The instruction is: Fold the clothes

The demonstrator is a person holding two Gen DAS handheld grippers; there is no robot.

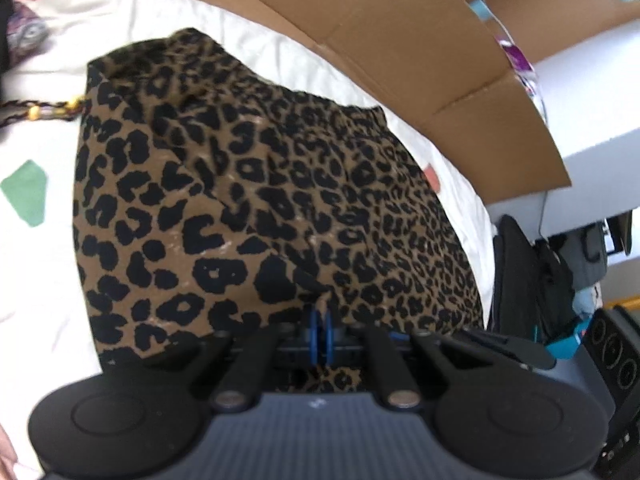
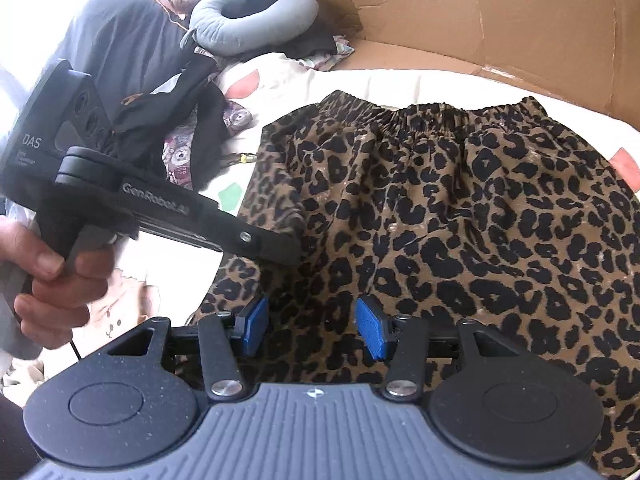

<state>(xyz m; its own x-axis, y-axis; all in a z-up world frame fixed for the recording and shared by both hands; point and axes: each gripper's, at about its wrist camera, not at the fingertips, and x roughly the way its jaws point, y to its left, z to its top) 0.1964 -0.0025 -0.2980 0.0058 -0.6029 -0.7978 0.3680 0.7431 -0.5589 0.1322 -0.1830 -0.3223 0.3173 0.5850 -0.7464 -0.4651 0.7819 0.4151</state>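
A white sheet (image 2: 400,80) with coloured patches is being used as the work surface, with cardboard (image 2: 480,12) standing behind it. At the far left of the right wrist view, a grey neck pillow (image 2: 248,20) and dark clothes (image 2: 200,112) are lying. One hand (image 2: 52,264) is gripping the left gripper (image 2: 280,250), on which "DAS" and "GenRobot.AI" are printed; its fingers are being pressed together, pinching a fold at the left edge of the skirt (image 2: 460,220). One leopard-print skirt is being spread on the sheet, elastic waistband toward the cardboard. The right gripper (image 2: 312,326) is being held over the skirt's near edge, its two blue pads (image 2: 370,320) spread apart with only cloth beneath.
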